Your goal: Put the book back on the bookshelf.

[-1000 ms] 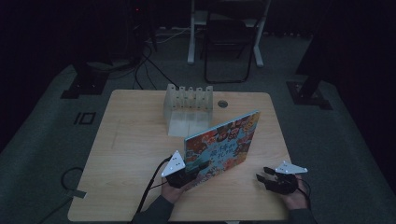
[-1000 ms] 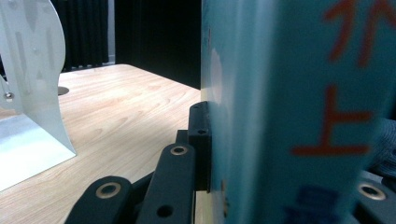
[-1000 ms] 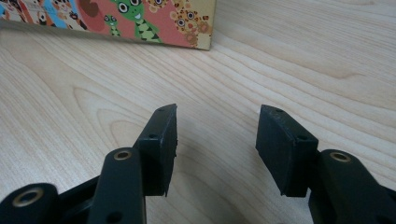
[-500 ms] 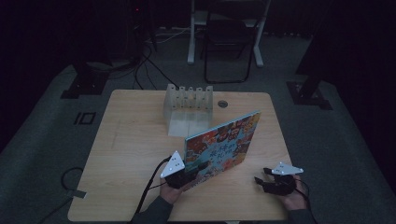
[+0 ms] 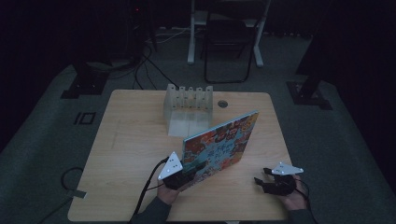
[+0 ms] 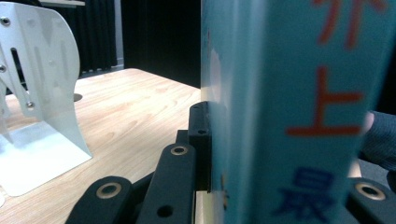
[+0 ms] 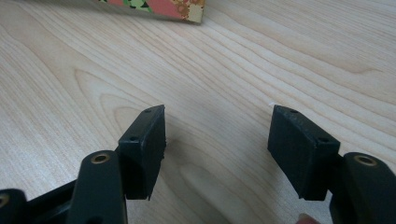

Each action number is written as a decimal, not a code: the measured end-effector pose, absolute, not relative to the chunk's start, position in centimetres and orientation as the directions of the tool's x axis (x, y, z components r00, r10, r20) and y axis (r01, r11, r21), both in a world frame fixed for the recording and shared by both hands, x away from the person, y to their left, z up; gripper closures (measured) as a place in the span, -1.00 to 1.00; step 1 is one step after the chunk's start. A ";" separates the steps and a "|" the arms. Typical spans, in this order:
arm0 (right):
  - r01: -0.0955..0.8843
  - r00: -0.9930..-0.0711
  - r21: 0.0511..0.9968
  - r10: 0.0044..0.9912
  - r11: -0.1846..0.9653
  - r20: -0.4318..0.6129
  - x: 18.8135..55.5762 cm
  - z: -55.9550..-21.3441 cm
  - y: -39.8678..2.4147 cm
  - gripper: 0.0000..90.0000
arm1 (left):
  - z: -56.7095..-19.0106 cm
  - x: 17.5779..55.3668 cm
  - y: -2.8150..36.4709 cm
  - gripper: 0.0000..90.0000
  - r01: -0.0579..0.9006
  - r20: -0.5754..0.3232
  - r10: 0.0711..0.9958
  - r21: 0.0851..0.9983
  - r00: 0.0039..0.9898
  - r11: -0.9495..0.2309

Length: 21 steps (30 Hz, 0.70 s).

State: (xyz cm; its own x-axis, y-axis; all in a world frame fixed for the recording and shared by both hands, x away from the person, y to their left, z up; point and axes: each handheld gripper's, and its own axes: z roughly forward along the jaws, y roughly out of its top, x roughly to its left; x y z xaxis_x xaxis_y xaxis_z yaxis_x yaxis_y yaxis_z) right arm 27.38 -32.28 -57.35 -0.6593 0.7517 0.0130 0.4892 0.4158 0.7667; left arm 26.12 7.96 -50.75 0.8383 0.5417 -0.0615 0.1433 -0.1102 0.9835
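Change since earlier frames: right gripper (image 5: 270,179) had backed off from the book's near right edge; its jaws had just been opening, nothing between them.
Landmark: brightly printed, thin hardback picture book (image 5: 219,144), stood on its lower edge, tilted, near the middle of the pale wooden table (image 5: 135,140).
Left gripper (image 5: 180,176): at the book's near left corner, jaws pinching the cover; in the left gripper view the teal cover (image 6: 289,107) sat tight against the black pad.
Right gripper, state: jaws spread over bare wood in the right gripper view (image 7: 217,140), holding nothing; well right of the book.
Progress: book lifted upright and carried by the left gripper alone; hand-over from the right appeared done. Left to do, by my reading: carry it back to the rack and slot it in.
Container: translucent white plastic divider rack (image 5: 188,108) behind the book, toward the table's far edge; its slots looked empty.
Rack, close: its white end plate (image 6: 42,93) stood to the book's left.
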 end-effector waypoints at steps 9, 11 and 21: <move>0.489 -0.665 0.766 0.747 0.418 0.017 27.4 -57.4 -32.3 -0.24 | -50.6 25.9 8.5 0.81 0.148 -0.066 0.551 0.983 0.832 -0.105; 0.487 -0.665 0.764 0.746 0.423 0.011 27.3 -57.4 -32.2 -0.26 | -50.5 25.9 8.7 0.81 0.148 -0.068 0.552 0.984 0.831 -0.101; 0.483 -0.670 0.760 0.742 0.435 0.001 27.3 -57.4 -32.0 -0.36 | -50.2 25.6 9.4 0.80 0.155 -0.077 0.564 0.984 0.822 -0.092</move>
